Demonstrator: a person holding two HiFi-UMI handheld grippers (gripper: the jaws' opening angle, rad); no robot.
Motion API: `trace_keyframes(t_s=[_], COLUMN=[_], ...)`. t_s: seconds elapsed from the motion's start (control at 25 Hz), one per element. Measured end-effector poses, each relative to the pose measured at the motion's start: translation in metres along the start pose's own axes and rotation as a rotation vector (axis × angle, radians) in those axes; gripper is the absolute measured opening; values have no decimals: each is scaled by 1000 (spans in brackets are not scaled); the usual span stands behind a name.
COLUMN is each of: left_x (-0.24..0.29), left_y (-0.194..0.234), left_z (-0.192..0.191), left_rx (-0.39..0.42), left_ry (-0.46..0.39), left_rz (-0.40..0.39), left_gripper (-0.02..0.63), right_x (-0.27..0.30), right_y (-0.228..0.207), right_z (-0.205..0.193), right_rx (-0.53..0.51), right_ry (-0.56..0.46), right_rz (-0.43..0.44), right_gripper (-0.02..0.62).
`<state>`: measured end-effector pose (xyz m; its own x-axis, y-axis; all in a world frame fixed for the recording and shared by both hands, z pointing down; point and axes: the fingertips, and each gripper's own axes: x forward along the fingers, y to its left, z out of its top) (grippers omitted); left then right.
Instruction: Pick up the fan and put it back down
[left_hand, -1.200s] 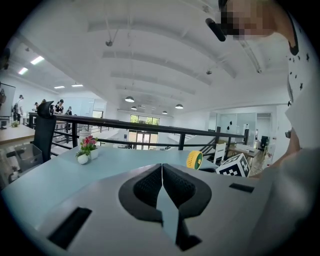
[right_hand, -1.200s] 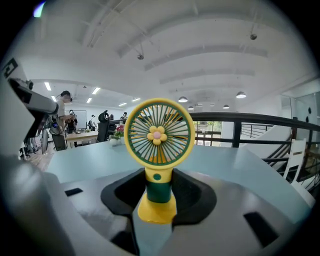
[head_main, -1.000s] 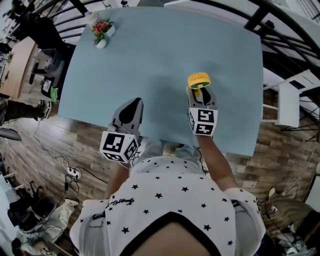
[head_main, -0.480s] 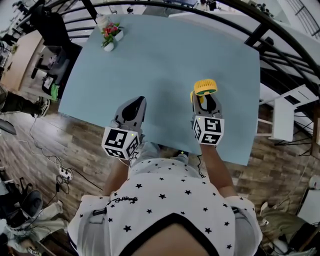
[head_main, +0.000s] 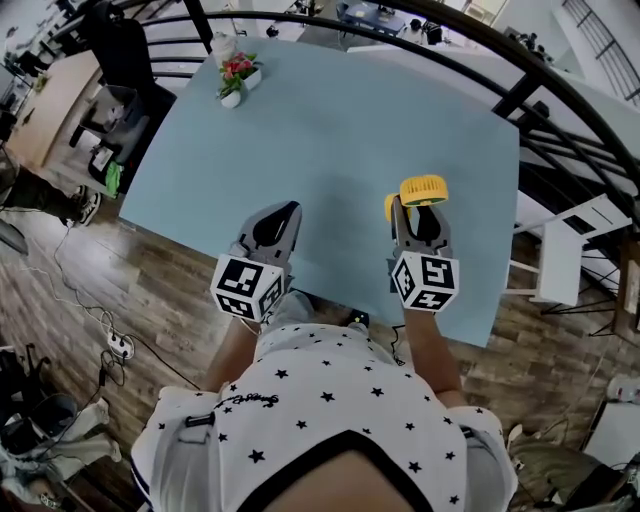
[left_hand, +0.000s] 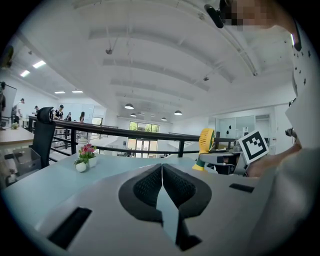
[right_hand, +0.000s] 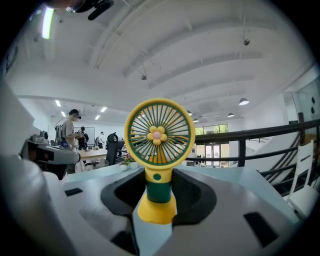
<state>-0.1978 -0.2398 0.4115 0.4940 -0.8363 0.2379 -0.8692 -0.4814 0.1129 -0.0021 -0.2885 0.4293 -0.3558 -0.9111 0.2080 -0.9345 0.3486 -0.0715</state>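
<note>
Right gripper: my right gripper (right_hand: 159, 196) is clamped on the fan (right_hand: 159, 132). Its black pads (right_hand: 194, 192) press the green stem from both sides, just above the yellow base.
Fan: it stands upright in that grip, with the round yellow cage and its flower centre above the jaws, facing back at my camera. From the head view it sits over the near right part of the table (head_main: 330, 120), closer to the right edge than to the middle. I cannot tell from any view whether the base touches the top.
Left gripper: my left gripper (left_hand: 162, 187) has its jaws together with nothing between them. It sits over the near edge of the table, well apart from the fan and to its left.
Flower pot: a small white flower pot (head_main: 236, 80) with pink blooms stands at the far left corner of the table.
Surroundings: a dark railing (head_main: 470, 45) curves past the far edge, and a white chair (head_main: 570, 235) stands off the right edge.
</note>
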Motion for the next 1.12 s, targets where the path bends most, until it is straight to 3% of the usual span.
trace_keyframes(t_s=[0.52,1.12], left_x=[5,0], left_y=[-9,-27], left_z=[1,-1], left_rx=[7,12], left_ry=[7,5], left_rz=[-20,9], left_gripper=[29,29], right_x=[-11,-19], right_y=[-5,-9], right_z=[0,2], right_rx=[7,2], right_ry=[0,-12], right_rz=[-9,36], right_gripper=[158,158])
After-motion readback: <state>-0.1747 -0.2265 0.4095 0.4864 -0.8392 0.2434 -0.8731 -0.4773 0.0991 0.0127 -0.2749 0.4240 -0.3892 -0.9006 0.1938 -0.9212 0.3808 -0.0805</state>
